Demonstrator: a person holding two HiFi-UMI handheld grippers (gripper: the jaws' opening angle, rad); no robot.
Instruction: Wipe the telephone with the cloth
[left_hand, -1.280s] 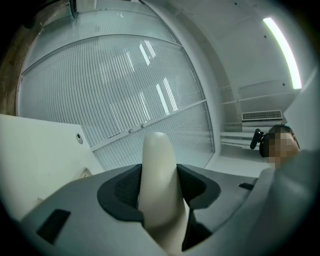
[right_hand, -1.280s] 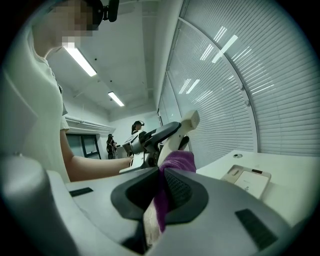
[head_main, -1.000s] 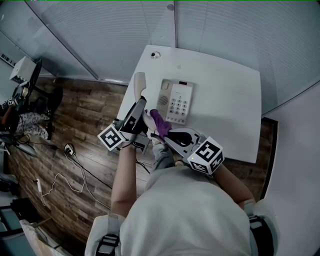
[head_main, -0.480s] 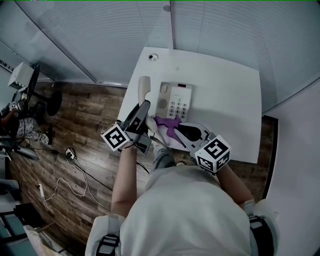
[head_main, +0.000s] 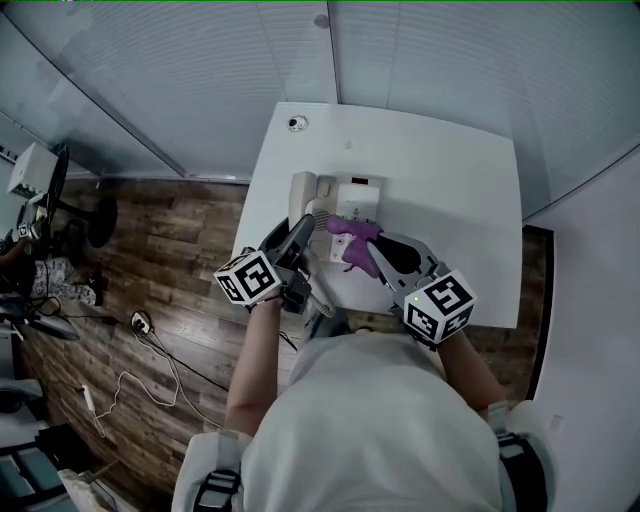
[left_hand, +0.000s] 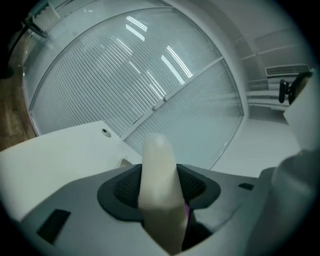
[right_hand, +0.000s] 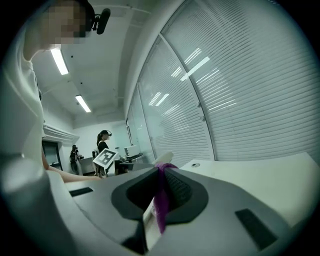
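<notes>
The beige telephone base (head_main: 357, 189) sits on the white table (head_main: 455, 200). Its handset (head_main: 303, 196) is clamped in my left gripper (head_main: 299, 234), held low at the base's left side, over the cradle end. In the left gripper view the handset (left_hand: 159, 185) stands up between both pads. My right gripper (head_main: 370, 243) is shut on the purple cloth (head_main: 349, 239), which lies over the keypad area. In the right gripper view a fold of the cloth (right_hand: 162, 202) is pinched between the pads, with the handset tip (right_hand: 162, 159) just beyond.
A round cable grommet (head_main: 293, 123) is set in the table's far left corner. Glass walls with blinds run behind the table. Wooden floor with cables (head_main: 140, 325) lies to the left. A person (right_hand: 103, 142) stands far off in the right gripper view.
The left gripper has brought the handset from beyond the table's left edge in and down beside the base. The right gripper has carried the cloth forward onto the keypad.
</notes>
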